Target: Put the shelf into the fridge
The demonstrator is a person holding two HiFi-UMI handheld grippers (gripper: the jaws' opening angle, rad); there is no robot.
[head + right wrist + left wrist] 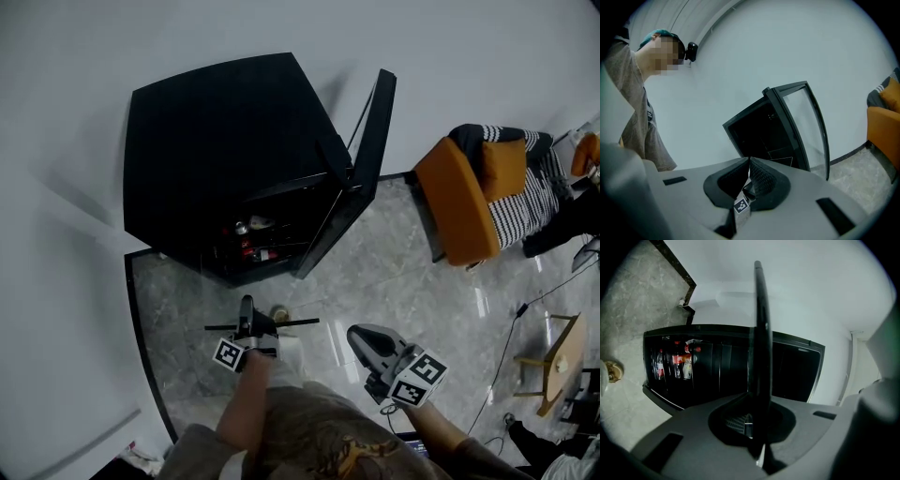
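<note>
The black fridge (216, 141) stands against the white wall, its glass door (370, 141) swung open to the right. Bottles (253, 239) sit low inside it. My left gripper (247, 314) is shut on the shelf (281, 323), a thin dark panel held just in front of the fridge opening. In the left gripper view the shelf (759, 343) shows edge-on, running straight out from the jaws toward the fridge (722, 366) and its bottles (677, 364). My right gripper (356, 333) is shut on nothing, right of the shelf. In its own view its tips (749, 160) meet before the fridge (759, 131) and door (815, 126).
An orange armchair (459, 202) with a striped cushion stands right of the door. A wooden stool (558, 361) and a cable (506, 347) lie further right. A small round object (279, 312) sits on the marble floor by the shelf. A person (633, 117) shows at the left.
</note>
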